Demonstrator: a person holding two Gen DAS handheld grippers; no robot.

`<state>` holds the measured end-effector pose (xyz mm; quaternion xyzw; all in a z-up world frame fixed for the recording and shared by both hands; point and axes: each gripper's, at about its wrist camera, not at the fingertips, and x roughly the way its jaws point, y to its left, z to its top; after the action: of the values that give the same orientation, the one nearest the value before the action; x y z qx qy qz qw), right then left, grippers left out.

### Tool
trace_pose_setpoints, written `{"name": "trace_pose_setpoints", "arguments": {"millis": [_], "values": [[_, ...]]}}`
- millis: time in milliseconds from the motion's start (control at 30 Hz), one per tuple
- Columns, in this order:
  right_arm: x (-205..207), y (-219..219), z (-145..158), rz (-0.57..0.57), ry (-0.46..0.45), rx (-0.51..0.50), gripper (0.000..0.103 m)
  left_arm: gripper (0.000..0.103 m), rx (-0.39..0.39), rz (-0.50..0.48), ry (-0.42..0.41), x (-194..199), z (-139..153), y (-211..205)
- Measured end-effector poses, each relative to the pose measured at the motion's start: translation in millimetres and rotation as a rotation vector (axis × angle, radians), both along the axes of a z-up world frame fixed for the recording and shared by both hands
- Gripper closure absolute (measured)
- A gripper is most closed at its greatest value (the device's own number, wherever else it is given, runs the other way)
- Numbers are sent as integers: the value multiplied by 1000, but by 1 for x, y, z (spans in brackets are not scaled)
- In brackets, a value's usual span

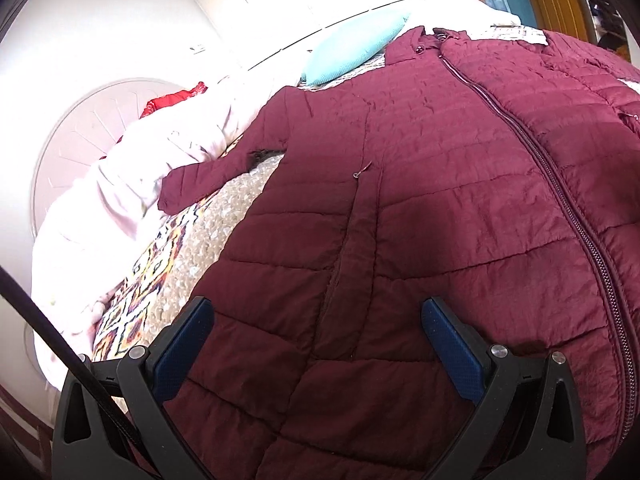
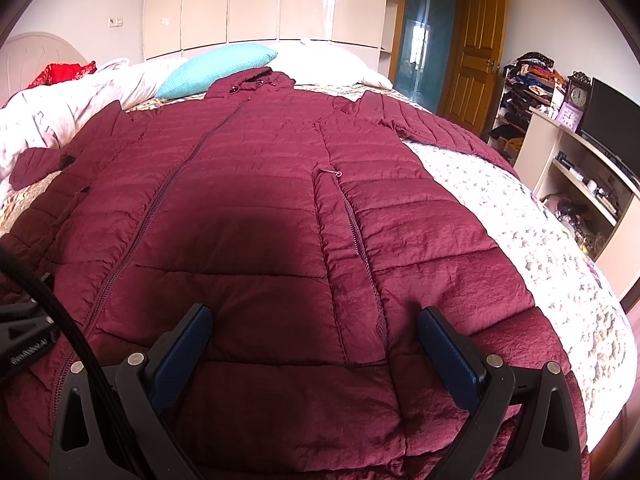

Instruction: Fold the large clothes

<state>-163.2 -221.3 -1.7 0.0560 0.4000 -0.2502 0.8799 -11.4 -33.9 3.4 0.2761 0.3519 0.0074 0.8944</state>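
A long maroon quilted puffer coat [image 2: 256, 208] lies spread flat, front side up and zipped closed, across a bed covered with a cream floral-patterned quilt [image 2: 516, 216]; its hood and collar point toward twelve o'clock and its hem lies nearest the cameras at six o'clock. In the right wrist view the right gripper [image 2: 314, 330] hovers low over the lower front panel of the coat, its blue-padded fingers [image 2: 182, 344] spread wide apart and holding nothing, with a slanted pocket zip running between them. The coat's one sleeve stretches out toward two o'clock over the quilt, and the other reaches toward nine o'clock. In the left wrist view the left gripper [image 1: 318, 322] likewise hangs just above the hem area with its fingers [image 1: 452, 340] open and empty, the central zip running from one o'clock down to five o'clock. A turquoise textured rectangular pillow [image 2: 218, 68] rests at eleven o'clock, just beside the coat's hood, and a rumpled pale pink duvet [image 2: 60, 104] is heaped at ten o'clock with a red garment [image 2: 64, 72] behind it against a rounded pale headboard [image 1: 80, 128]. At twelve o'clock stand glossy cream wardrobe doors [image 2: 256, 0], and at one o'clock an open wooden door [image 2: 476, 52]. At three o'clock a cream shelving unit [image 2: 568, 168] carries a dark flat screen [image 2: 612, 116] and a small ornate clock [image 2: 578, 96].
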Motion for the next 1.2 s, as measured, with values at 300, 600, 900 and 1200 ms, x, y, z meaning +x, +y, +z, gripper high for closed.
{"name": "trace_pose_setpoints", "arguments": {"millis": [300,600,900,1200], "values": [[-2,-7,4,14,-7,63,0,0,-169,20,159,10,-2,21],[-22,-35,46,30,-71,261,4,0,-178,15,134,6,-2,22],[2,-44,78,44,-90,289,4,8,-308,5,262,22,15,47],[54,-21,52,106,-37,221,4,13,-412,94,235,103,65,137]]}}
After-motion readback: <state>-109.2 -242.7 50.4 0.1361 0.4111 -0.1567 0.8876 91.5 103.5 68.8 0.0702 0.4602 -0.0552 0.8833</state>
